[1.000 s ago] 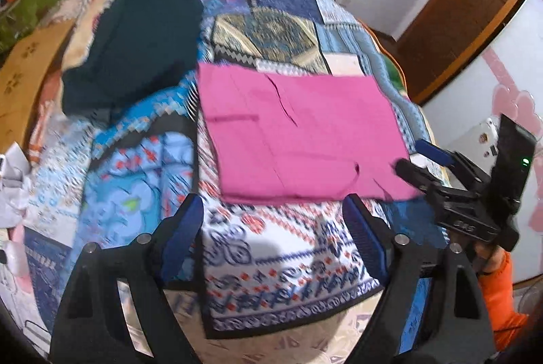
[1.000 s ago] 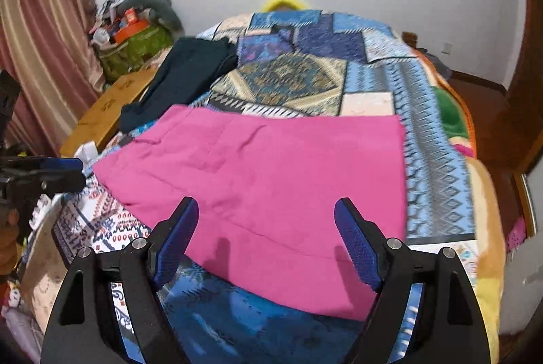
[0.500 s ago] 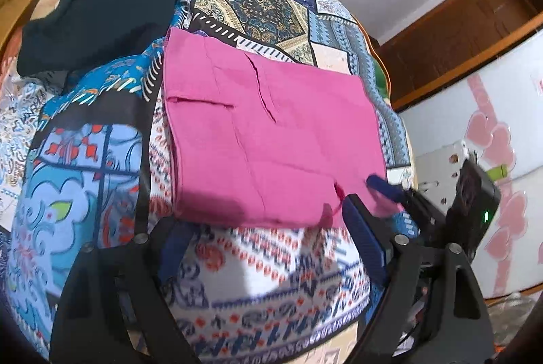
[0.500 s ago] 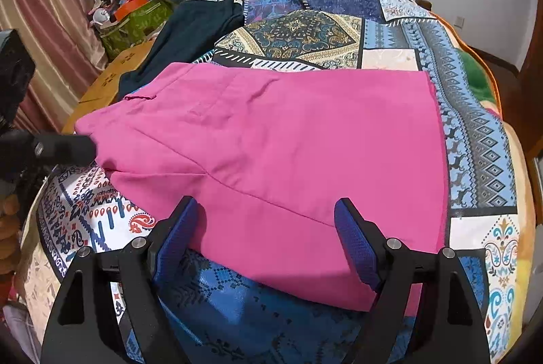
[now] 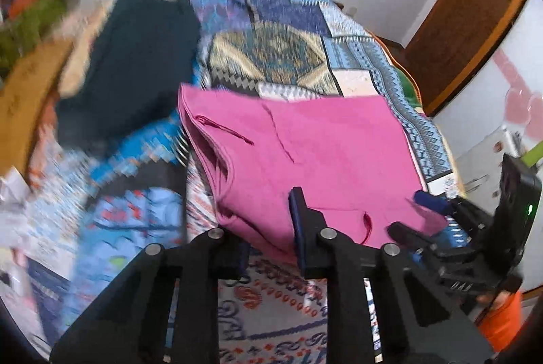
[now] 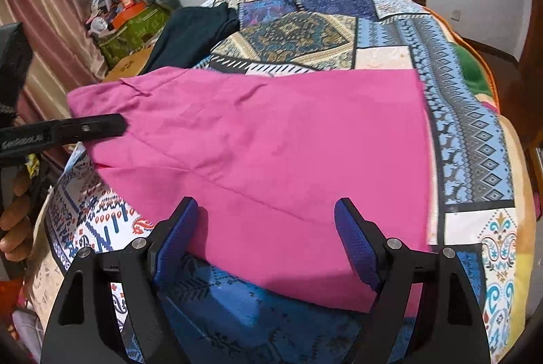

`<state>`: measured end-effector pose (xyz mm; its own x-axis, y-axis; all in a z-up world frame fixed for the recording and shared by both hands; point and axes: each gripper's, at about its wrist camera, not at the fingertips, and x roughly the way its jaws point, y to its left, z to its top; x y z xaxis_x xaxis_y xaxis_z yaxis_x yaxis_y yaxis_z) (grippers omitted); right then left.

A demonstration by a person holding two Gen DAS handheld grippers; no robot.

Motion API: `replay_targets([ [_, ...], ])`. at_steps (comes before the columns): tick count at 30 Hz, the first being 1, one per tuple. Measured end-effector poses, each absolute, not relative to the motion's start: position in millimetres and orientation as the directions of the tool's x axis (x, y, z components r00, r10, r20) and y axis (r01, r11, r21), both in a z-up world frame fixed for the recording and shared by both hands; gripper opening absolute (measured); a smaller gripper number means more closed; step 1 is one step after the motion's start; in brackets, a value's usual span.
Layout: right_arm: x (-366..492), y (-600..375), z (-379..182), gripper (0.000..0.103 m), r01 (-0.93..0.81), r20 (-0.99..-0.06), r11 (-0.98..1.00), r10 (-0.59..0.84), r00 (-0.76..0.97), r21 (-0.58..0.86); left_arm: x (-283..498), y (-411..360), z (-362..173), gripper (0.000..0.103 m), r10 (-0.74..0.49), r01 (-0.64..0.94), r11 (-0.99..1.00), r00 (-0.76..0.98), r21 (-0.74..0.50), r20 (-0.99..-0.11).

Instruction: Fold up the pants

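Note:
Folded pink pants [image 5: 322, 147] [image 6: 271, 140] lie flat on a patchwork bedspread [image 5: 278, 58]. My left gripper [image 5: 268, 228] is at their near left edge, its jaws closing, with the cloth's edge pinched between the blue pads; one finger is hidden under the fabric. The right wrist view shows the left gripper [image 6: 115, 126] as a black finger lying on that edge, which is slightly raised. My right gripper [image 6: 268, 245] stands open, straddling the pants' near hem. In the left wrist view the right gripper [image 5: 420, 218] has the pink corner between its fingers without pinching it.
A dark garment [image 5: 135, 69] [image 6: 193, 31] lies on the bed's far left. Clutter and a green bag [image 6: 132, 31] stand beyond the left side, by a curtain. A wooden door [image 5: 468, 18] is at the right. The bed's edge runs just under both grippers.
My left gripper moved forward onto the pants' near edge and its jaws narrowed from wide open onto the cloth. The right gripper came closer to the hem and stayed open.

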<state>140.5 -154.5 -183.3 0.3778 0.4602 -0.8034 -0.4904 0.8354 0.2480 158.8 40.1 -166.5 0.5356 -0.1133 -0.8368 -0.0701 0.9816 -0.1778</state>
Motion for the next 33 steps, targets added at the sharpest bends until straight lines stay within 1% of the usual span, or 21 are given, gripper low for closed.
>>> replay_targets([
  [3,143,-160,-183,0.08,-0.475,-0.805,0.844,0.453,0.383,0.249,148,38,-146,0.02,0.001,-0.059,0.997,0.602,-0.043,-0.799],
  [8,139,-158,-189,0.08,-0.478,-0.82,0.842,0.446,0.359,0.249,131,29,-122,0.019,0.193,-0.071,0.977,0.684,0.2,-0.704],
  [12,137,-153,-190,0.08,-0.479,-0.815,0.842,0.448,0.367,0.247,135,19,-121,0.019,0.218,-0.047,0.965,0.695,0.259,-0.685],
  [16,138,-156,-190,0.08,-0.472,-0.816,0.843,0.452,0.361,0.258,142,8,-112,0.018,0.177,-0.014,0.971,0.717,0.24,-0.674],
  [21,137,-156,-190,0.08,-0.471,-0.816,0.843,0.452,0.361,0.258,158,-4,-98,0.016,0.054,0.058,0.989,0.72,0.138,-0.692],
  [25,137,-156,-190,0.08,-0.466,-0.814,0.844,0.456,0.36,0.267,173,-19,-94,0.014,-0.023,0.122,0.988,0.712,0.092,-0.702],
  [30,136,-157,-191,0.08,-0.462,-0.812,0.842,0.462,0.356,0.277,193,-32,-95,0.013,-0.137,0.176,0.984,0.668,-0.023,-0.731],
  [33,137,-157,-191,0.08,-0.458,-0.813,0.843,0.463,0.353,0.282,206,-33,-100,0.013,-0.229,0.196,0.971,0.616,-0.135,-0.753],
])
